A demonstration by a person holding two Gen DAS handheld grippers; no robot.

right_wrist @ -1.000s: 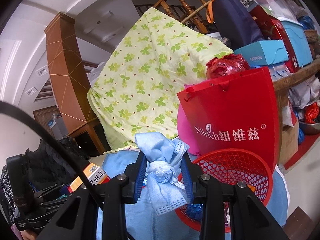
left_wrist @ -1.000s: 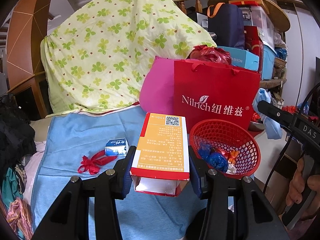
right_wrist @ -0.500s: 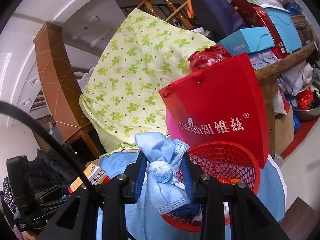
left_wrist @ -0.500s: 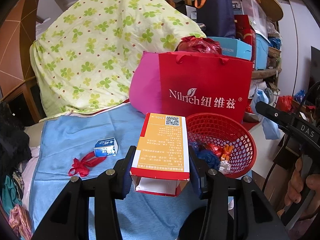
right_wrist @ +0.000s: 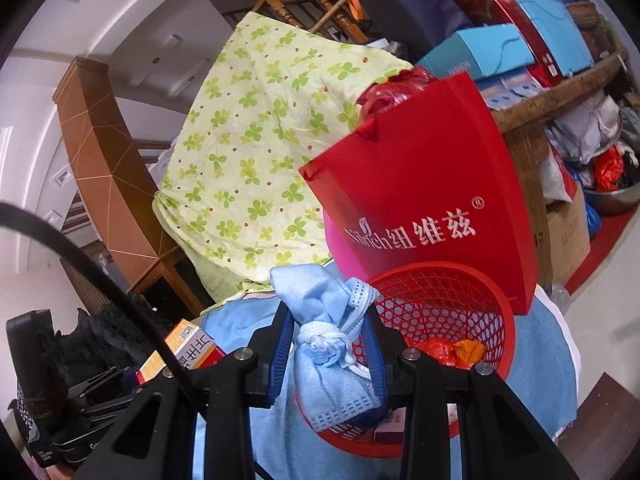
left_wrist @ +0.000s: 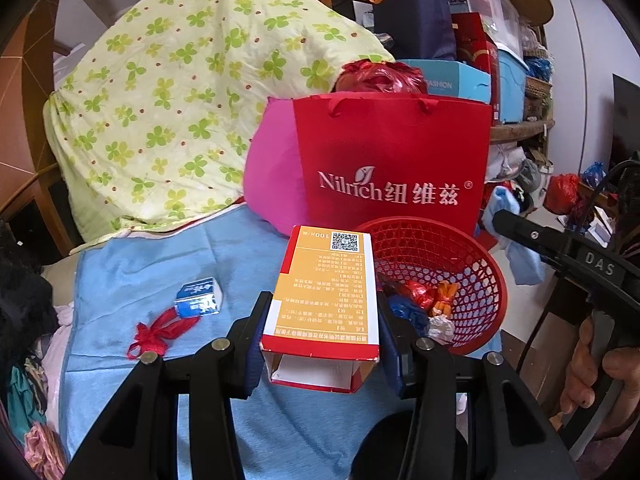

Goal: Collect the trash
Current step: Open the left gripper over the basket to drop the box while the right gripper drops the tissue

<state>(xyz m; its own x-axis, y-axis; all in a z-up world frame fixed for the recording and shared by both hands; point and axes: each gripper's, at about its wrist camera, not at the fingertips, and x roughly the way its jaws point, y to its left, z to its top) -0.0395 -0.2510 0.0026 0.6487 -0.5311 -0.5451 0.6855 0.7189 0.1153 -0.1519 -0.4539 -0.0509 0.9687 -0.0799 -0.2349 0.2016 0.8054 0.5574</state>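
Note:
My left gripper (left_wrist: 322,320) is shut on an orange and red carton (left_wrist: 326,288), held above the blue cloth just left of the red mesh basket (left_wrist: 476,256). The basket holds several wrappers. My right gripper (right_wrist: 328,344) is shut on a knotted blue face mask (right_wrist: 320,320), held over the near left rim of the basket (right_wrist: 472,292). The carton shows in the right wrist view (right_wrist: 184,344) at the lower left. A red ribbon (left_wrist: 160,330) and a small blue and white packet (left_wrist: 199,296) lie on the cloth left of the carton.
A red Nilrich paper bag (left_wrist: 394,164) and a pink bag (left_wrist: 272,176) stand right behind the basket. A green clover-print quilt (left_wrist: 180,92) is piled at the back left. Shelves of boxes (left_wrist: 472,60) are at the back right. Dark clothes (left_wrist: 20,300) lie at the left.
Both grippers have moved nearer the basket with their loads. The mask now hangs over the basket's near rim, and the basket and bag look larger in both views.

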